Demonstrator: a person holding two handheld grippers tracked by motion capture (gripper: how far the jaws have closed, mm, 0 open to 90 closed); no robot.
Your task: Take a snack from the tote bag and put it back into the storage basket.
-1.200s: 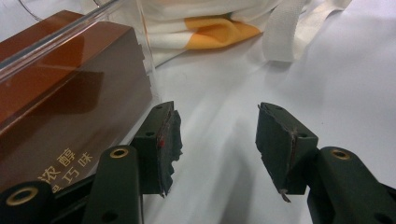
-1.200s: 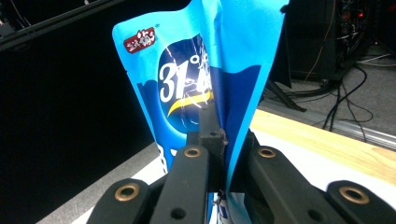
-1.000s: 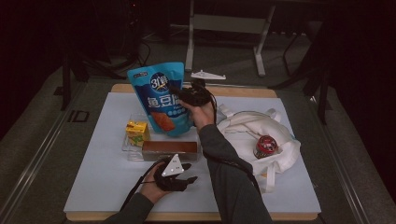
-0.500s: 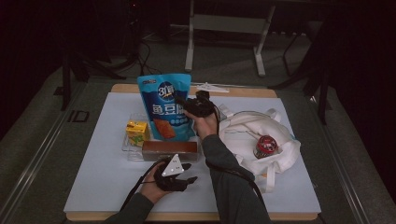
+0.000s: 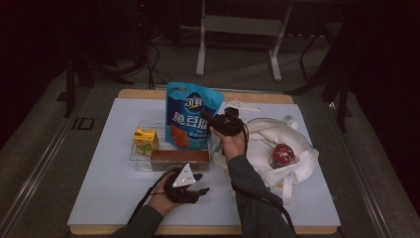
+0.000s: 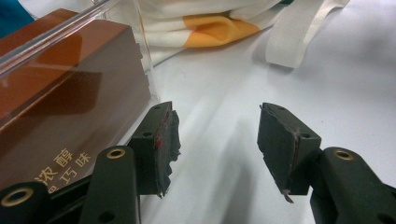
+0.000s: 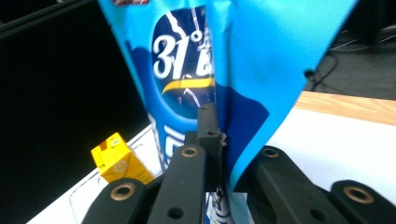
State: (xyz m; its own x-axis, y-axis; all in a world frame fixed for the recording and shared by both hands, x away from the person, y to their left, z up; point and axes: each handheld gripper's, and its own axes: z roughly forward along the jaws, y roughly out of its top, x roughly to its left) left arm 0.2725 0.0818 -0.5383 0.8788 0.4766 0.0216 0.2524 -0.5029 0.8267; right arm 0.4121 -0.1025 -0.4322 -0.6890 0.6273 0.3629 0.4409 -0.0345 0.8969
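Note:
My right gripper (image 5: 214, 122) is shut on the right edge of a blue snack bag (image 5: 192, 116), holding it upright above the clear tray (image 5: 137, 159). In the right gripper view the bag (image 7: 224, 60) is pinched between the two black jaws of the gripper (image 7: 222, 140). My left gripper (image 5: 198, 183) rests on the white table near the front, and in its own view the gripper (image 6: 215, 135) is open with nothing between the jaws. A brown box (image 5: 179, 158) lies at the tray's front; in the left gripper view the box (image 6: 60, 98) is just left of the jaws.
A yellow carton (image 5: 145, 140) stands in the tray's left part and also shows as the carton (image 7: 117, 161) in the right gripper view. A white cloth bag (image 5: 292, 153) with a red round tin (image 5: 281, 155) on it lies at the right. The table's wooden far edge (image 5: 148, 93) is behind.
The right hand has carried the blue bag to the right and lower, toward the cloth bag. The left hand has stayed in place.

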